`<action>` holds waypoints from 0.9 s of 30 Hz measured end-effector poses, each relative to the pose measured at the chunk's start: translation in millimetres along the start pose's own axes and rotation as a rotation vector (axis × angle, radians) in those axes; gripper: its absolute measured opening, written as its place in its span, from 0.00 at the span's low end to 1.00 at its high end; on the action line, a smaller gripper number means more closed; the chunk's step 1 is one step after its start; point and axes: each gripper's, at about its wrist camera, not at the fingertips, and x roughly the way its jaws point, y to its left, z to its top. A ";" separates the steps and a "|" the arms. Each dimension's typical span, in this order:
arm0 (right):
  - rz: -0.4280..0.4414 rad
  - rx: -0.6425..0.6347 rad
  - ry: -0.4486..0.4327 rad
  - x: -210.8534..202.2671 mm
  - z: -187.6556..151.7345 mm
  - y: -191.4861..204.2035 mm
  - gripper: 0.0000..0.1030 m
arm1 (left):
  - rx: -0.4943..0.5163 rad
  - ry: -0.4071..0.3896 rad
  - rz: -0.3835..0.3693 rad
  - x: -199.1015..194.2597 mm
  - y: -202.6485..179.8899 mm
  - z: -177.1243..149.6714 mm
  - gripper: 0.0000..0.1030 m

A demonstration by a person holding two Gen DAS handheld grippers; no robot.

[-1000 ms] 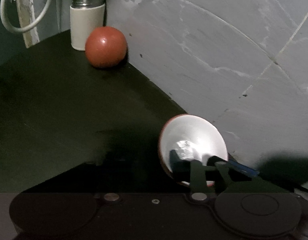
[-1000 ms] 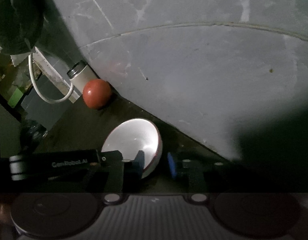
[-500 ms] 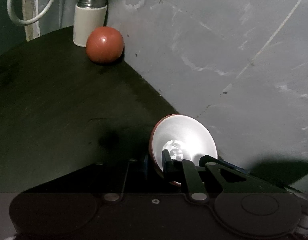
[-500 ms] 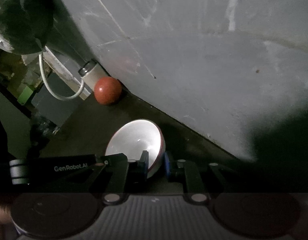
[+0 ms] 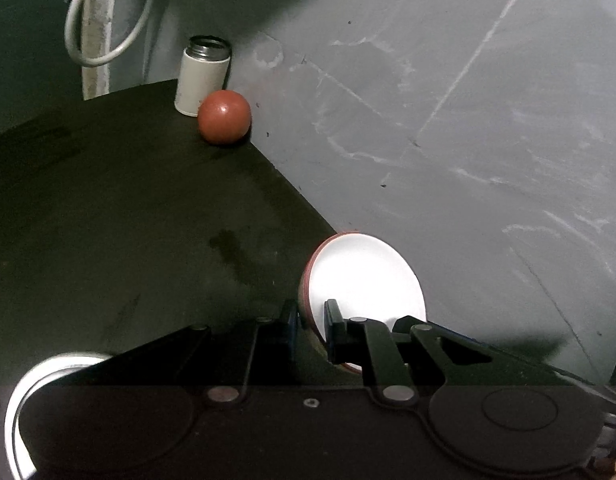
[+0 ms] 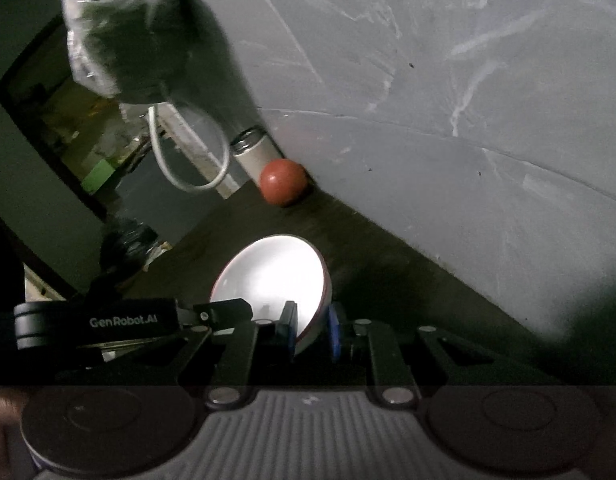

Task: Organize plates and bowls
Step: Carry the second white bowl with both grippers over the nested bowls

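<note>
while both grippers pinch the same white bowl (image 5: 363, 280) by its red-edged rim, it sits tipped on its side above the dark countertop (image 5: 108, 220), close to the grey wall (image 5: 467, 140). its opening faces back toward the cameras and slightly upward, and its round mouth has no long axis to speak of. the left gripper (image 5: 309, 326) is pressed together on the lower left part of the rim, one pad inside the bowl and one outside. the right gripper (image 6: 312, 330) clamps the lower right part of the rim in the same way, with its blue pad on the outer wall. compared with a second ago, the jaws of both tools have drawn in onto the rim, the bowl has tilted more steeply, and it appears lifted off the counter rather than resting there. the red ball (image 5: 224, 117) and the white canister (image 5: 202, 76) at the far corner now look further off in the left view. a second white dish (image 5: 48, 364) has come into sight at the lower left edge of the left view. both tools point forward and downward, the left more steeply. in the right view the left tool reaches in from the left side, and a clear plastic bag (image 6: 120, 28) hangs at upper left.
</note>
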 end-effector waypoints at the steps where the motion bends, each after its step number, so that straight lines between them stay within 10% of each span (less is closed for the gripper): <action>1: 0.008 -0.009 0.000 -5.6 -2.4 1.7 0.18 | 0.000 -0.004 -0.002 -6.7 -1.9 -5.6 0.14; 27: 0.087 -0.117 0.116 -85.7 -68.8 6.4 0.18 | -0.027 0.037 -0.017 -65.8 -9.2 -97.3 0.14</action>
